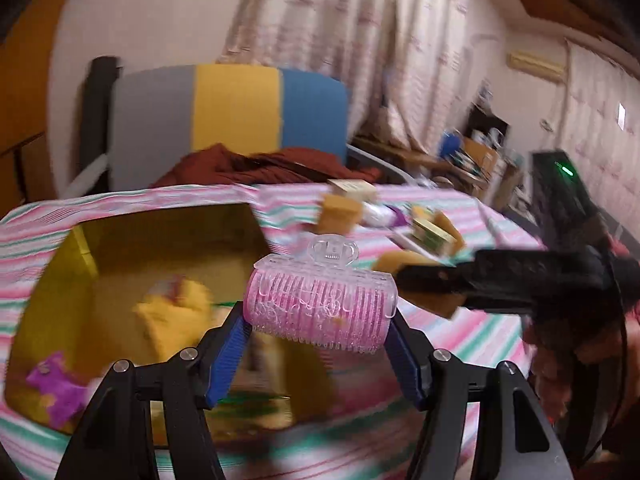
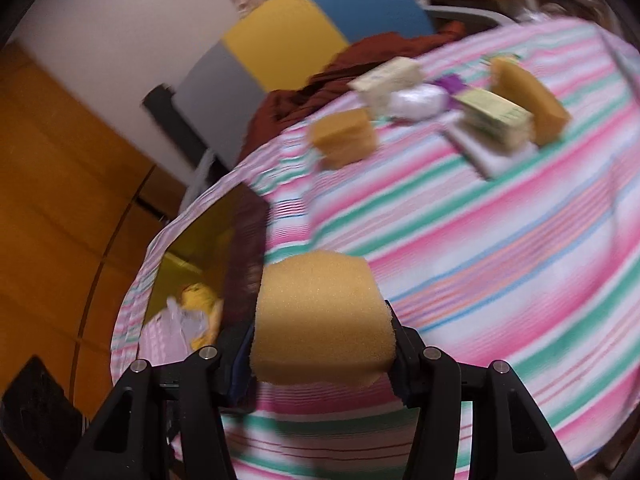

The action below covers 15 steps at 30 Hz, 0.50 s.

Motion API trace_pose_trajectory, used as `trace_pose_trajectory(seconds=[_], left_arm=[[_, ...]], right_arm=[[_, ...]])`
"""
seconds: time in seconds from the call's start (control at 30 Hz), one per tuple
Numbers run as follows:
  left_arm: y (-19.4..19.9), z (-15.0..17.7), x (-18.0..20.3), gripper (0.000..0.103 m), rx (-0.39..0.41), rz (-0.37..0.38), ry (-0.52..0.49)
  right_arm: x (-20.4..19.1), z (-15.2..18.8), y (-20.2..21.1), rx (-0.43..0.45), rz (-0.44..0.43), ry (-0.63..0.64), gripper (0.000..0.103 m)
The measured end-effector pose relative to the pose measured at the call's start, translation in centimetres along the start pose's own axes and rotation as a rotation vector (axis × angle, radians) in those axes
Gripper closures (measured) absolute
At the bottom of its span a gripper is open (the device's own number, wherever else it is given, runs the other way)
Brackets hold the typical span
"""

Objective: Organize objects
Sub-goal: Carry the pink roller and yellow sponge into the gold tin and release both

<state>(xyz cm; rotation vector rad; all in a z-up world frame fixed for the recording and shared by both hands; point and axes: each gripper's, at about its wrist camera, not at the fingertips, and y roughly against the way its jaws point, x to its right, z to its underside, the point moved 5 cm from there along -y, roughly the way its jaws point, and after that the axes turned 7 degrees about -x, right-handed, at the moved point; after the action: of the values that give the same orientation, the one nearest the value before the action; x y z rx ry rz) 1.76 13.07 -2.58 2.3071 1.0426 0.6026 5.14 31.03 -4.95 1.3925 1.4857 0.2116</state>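
Objects for sorting sit in two places: loose on the striped cloth [image 2: 500, 240] and already inside the yellow box [image 1: 76, 264]. I hold one item in each tool. My left gripper [image 1: 320, 340] clamps a pink hair roller [image 1: 322, 308] across its ends, above the near right corner of the box. My right gripper [image 2: 324, 344] grips a tan sponge [image 2: 322, 320], squeezed between the pads, just right of the box edge. More sponges [image 2: 344, 136] and small packets [image 2: 496, 118] remain at the far side of the cloth.

Current step, as I judge it: carry both items to the box. The next move calls for bringing each gripper over the box opening, lowering it, then releasing. Both views are blurred, so I cannot identify the box contents.
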Motion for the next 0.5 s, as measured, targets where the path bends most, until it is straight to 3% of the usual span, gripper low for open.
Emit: trace_pose_trajectory(seconds=[0.17, 0.37, 0.5], left_arm=[[1.0, -1.2, -6.3, 0.037, 0.020, -0.100, 0.132], [-0.1, -1.5, -12.8, 0.037, -0.048, -0.180, 0.266], [-0.7, -1.4, -15.3, 0.037, -0.071, -0.221, 0.299]], right_arm=[[-5.6, 0.6, -1.1, -0.028, -0.028, 0.161, 0.047], [-11.3, 2.2, -3.9, -0.106, -0.051, 0.311, 0.045], [-13.1, 3.1, -6.4, -0.162, -0.047, 0.340, 0.045]])
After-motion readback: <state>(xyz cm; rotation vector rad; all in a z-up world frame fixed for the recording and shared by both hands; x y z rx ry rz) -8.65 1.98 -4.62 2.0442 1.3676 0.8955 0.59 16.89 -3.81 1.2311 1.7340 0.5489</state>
